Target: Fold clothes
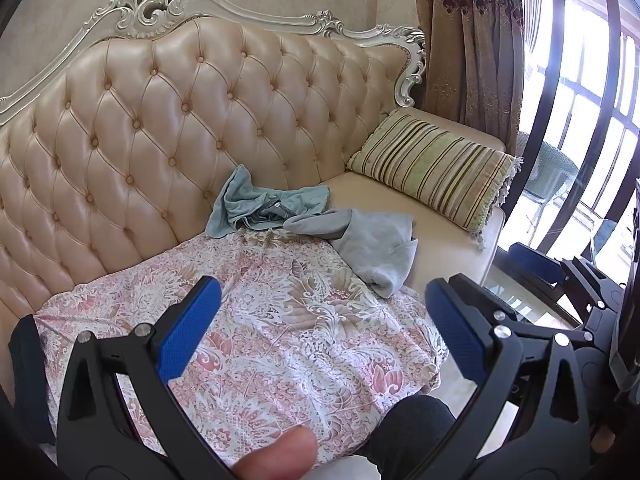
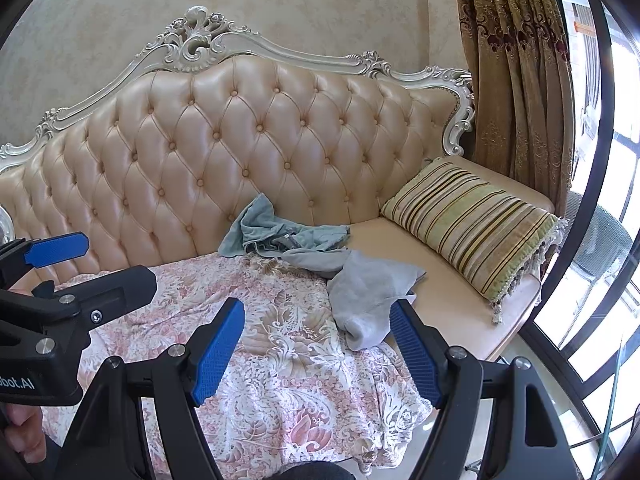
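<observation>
Two garments wait crumpled on a tufted sofa, both tongs hanging apart above them.

The left tongs [image 1: 322, 312] and right tongs [image 2: 318, 344] each stand wide apart with nothing between their blue pads, over a pink floral lace cover [image 2: 280, 360] spread on the seat. Two unfolded pieces lie at the cover's far edge: a teal garment [image 2: 276, 236] against the sofa back [image 2: 240, 140] and a grey garment [image 2: 368, 296] touching it in front. One striped cushion [image 2: 472, 220] sits well apart at the right end. Lettering on the left tool's body, cut off by the frame edge, seems to read "bot.AI" [image 2: 18, 382].
</observation>
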